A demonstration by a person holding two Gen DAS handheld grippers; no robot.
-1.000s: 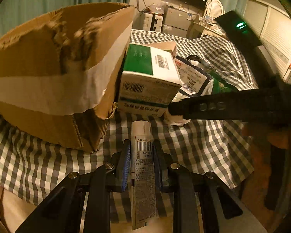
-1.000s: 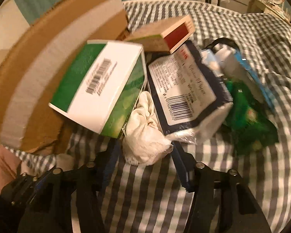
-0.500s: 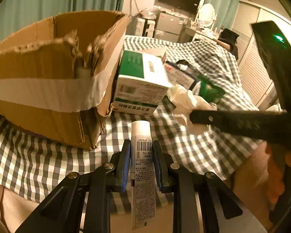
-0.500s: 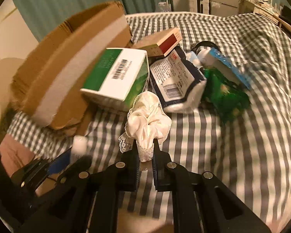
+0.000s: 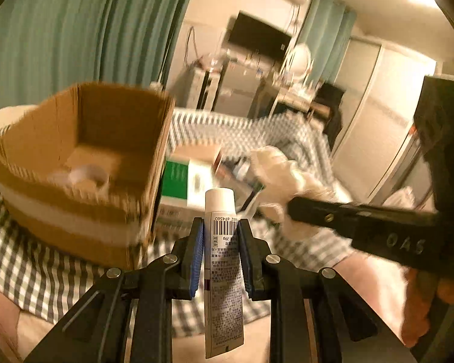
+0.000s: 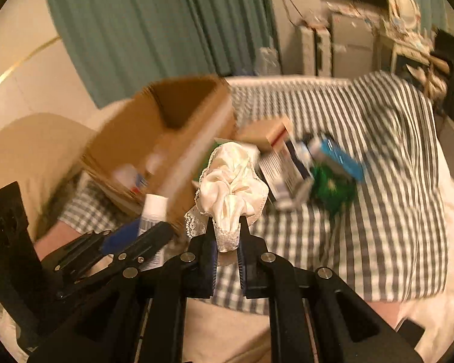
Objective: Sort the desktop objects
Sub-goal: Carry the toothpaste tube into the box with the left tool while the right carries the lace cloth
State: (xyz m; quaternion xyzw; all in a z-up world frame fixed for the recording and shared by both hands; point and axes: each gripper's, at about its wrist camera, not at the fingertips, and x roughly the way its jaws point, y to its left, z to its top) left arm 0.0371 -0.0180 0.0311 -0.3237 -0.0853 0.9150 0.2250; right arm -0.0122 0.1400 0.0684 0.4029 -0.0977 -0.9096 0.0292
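My left gripper [image 5: 220,227] is shut on a white tube [image 5: 222,242] with a barcode and holds it above the checked cloth, just right of an open cardboard box [image 5: 75,205]. My right gripper [image 6: 227,227] is shut on a white lacy cloth [image 6: 231,181] and holds it raised in front of the box [image 6: 172,139]. The right gripper and its cloth [image 5: 284,175] show at the right of the left wrist view. The left gripper with the tube [image 6: 152,208] shows at lower left of the right wrist view.
A green and white box [image 5: 181,181] lies beside the cardboard box. A tan box [image 6: 266,133], a white and navy packet [image 6: 287,169], a blue item [image 6: 336,154] and a green packet [image 6: 333,190] lie on the checked cloth [image 6: 393,181]. Small items lie inside the cardboard box.
Both grippers have risen, so the open top of the cardboard box now shows. The right gripper closed on the white cloth and lifted it off the pile. The left still holds the tube.
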